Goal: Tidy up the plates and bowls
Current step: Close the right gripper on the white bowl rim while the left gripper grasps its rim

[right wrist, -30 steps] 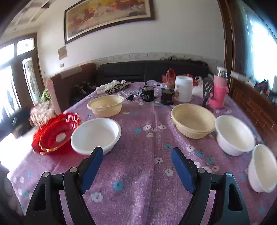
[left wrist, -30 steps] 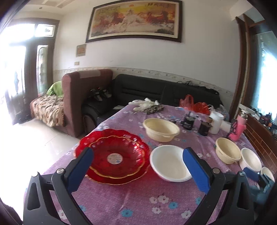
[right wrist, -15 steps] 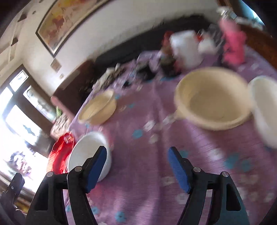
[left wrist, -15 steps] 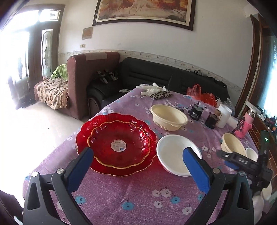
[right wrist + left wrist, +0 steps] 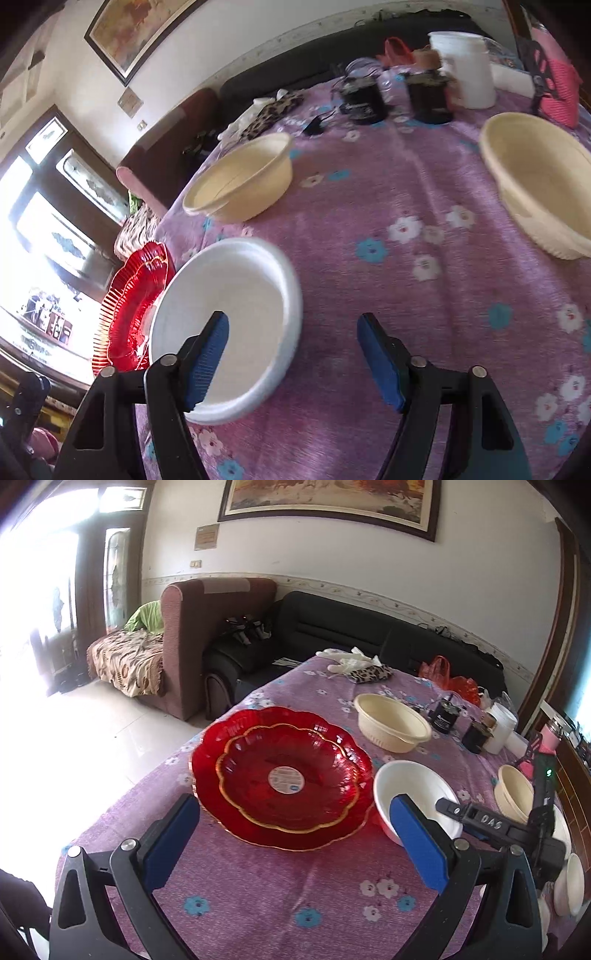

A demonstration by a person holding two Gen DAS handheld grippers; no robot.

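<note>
The white bowl [image 5: 229,317] sits lower left in the right wrist view, beside the red plates [image 5: 133,306]. The right gripper [image 5: 293,354] is wide open, straddling its rim, holding nothing. The left gripper [image 5: 295,834] is wide open, empty, before the plates.

Both views share white bowl [image 5: 413,794].
</note>
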